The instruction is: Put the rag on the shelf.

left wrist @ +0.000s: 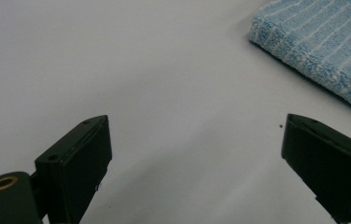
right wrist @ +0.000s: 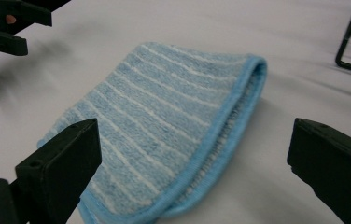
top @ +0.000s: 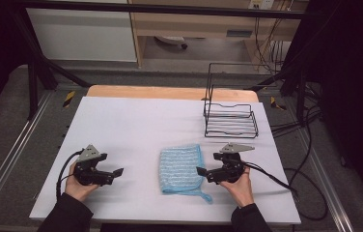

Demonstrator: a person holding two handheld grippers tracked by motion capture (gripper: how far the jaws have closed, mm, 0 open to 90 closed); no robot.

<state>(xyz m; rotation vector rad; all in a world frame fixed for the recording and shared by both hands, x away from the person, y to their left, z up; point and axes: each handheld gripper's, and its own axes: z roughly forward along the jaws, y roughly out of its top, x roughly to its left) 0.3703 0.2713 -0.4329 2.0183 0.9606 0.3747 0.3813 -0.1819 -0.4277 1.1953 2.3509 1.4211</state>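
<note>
Folded blue terry towel (top: pixel 181 167), white stripes and a stitched blue hem, lay flat on the white table (top: pixel 136 125) at about 6 o'clock from table centre, its hanging loop trailing at the 5 o'clock corner. Right hand-held gripper (top: pixel 203 163) sat just at the towel's 3 o'clock edge, black blocky jaws spread wide, nothing between them, pads off the cloth. Left hand-held gripper (top: pixel 117 170) rested at 9 o'clock of the towel, well apart from it, jaws also wide apart over bare table. Black wire rack (top: pixel 230 118) stood at 1 o'clock, thin rods, open top.
</note>
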